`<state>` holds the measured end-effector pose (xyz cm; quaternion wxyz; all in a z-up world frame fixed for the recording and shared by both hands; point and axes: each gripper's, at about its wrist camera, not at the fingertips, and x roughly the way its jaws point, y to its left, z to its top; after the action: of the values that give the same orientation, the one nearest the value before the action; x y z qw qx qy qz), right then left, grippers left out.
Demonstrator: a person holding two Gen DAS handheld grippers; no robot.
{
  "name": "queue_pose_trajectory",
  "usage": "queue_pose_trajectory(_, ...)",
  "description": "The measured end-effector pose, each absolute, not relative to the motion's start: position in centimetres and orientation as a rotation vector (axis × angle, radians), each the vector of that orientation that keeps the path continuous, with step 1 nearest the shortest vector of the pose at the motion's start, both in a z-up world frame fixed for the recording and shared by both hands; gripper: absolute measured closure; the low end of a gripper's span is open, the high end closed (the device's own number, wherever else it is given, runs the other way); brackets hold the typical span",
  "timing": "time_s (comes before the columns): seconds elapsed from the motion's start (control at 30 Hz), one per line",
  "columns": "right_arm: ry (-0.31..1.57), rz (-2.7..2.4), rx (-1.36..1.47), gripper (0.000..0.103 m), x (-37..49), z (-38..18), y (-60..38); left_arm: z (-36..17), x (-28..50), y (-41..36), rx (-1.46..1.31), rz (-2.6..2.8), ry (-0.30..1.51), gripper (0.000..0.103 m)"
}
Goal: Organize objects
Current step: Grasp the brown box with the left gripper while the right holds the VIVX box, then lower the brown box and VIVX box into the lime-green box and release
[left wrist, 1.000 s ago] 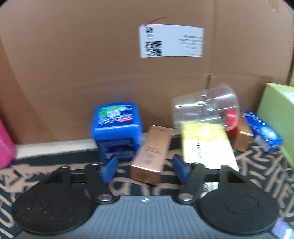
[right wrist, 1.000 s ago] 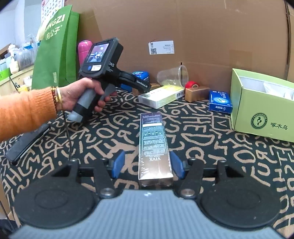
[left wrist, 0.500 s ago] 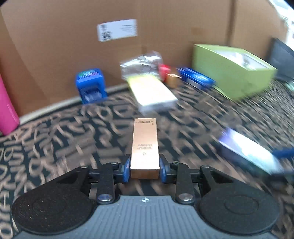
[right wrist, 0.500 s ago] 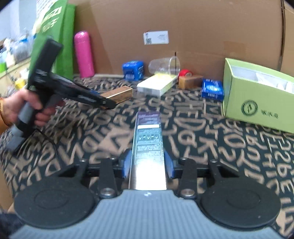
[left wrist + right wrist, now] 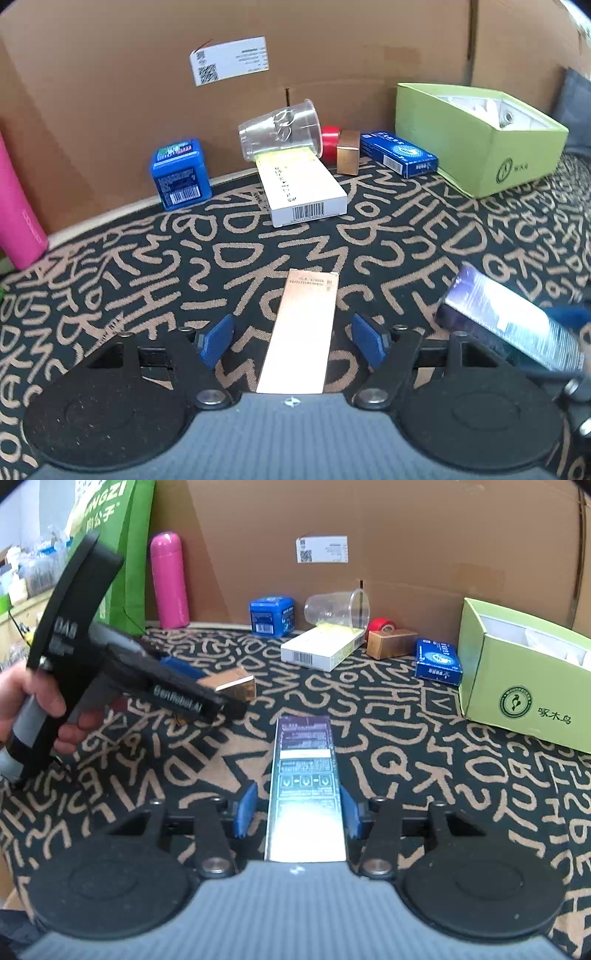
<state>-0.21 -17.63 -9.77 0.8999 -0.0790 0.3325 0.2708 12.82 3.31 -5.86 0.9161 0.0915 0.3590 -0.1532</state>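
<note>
A long copper-gold box (image 5: 301, 328) lies on the patterned cloth between the open fingers of my left gripper (image 5: 291, 339); the blue pads stand clear of its sides. It also shows in the right wrist view (image 5: 234, 686). My right gripper (image 5: 297, 812) is shut on a dark purple VIVX box (image 5: 304, 775), which also shows at the right of the left wrist view (image 5: 509, 321). The left gripper (image 5: 207, 690) is seen from the side in the right wrist view, held by a hand.
Along the cardboard back wall: a blue cube box (image 5: 180, 173), a tipped clear cup (image 5: 280, 133) on a white-yellow box (image 5: 301, 188), a red roll (image 5: 330, 142), a small gold box (image 5: 348, 152), a blue flat box (image 5: 399, 153), an open green box (image 5: 480, 140), a pink bottle (image 5: 170, 579).
My left gripper took the copper-gold box from the back, carried it forward, and has now opened around it. My right gripper closed on the purple box and still holds it.
</note>
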Motion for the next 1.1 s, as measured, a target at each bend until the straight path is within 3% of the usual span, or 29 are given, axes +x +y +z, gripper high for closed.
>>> queue_pose_trajectory(0.03, 0.687, 0.551, -0.164, 0.063, -0.2, -10.0, -17.7, -5.8, 12.9, 3.3, 0.173, -0.338, 0.744, 0.052)
queue_pose_trajectory(0.1, 0.684, 0.551, -0.152, 0.065, -0.4, -10.0, -18.2, -5.4, 12.4, 2.7, 0.201, -0.357, 0.743, 0.071)
queue_pose_trajectory(0.37, 0.682, 0.503, -0.06, 0.065, -1.8, -8.6, -22.7, -4.1, 10.3, -0.6, 0.19, -0.498, 0.777, 0.071)
queue_pose_trajectory(0.63, 0.543, 0.364, 0.015, 0.065, -1.4, -4.0, -29.0, 1.1, 10.1, -6.1, 0.133, -0.639, 0.635, 0.071)
queue_pose_trajectory(1.1, 0.369, 0.167, 0.014, 0.065, 9.5, 0.2, -35.6, 5.1, 17.8, -19.0, 0.103, -0.632, 0.505, 0.071)
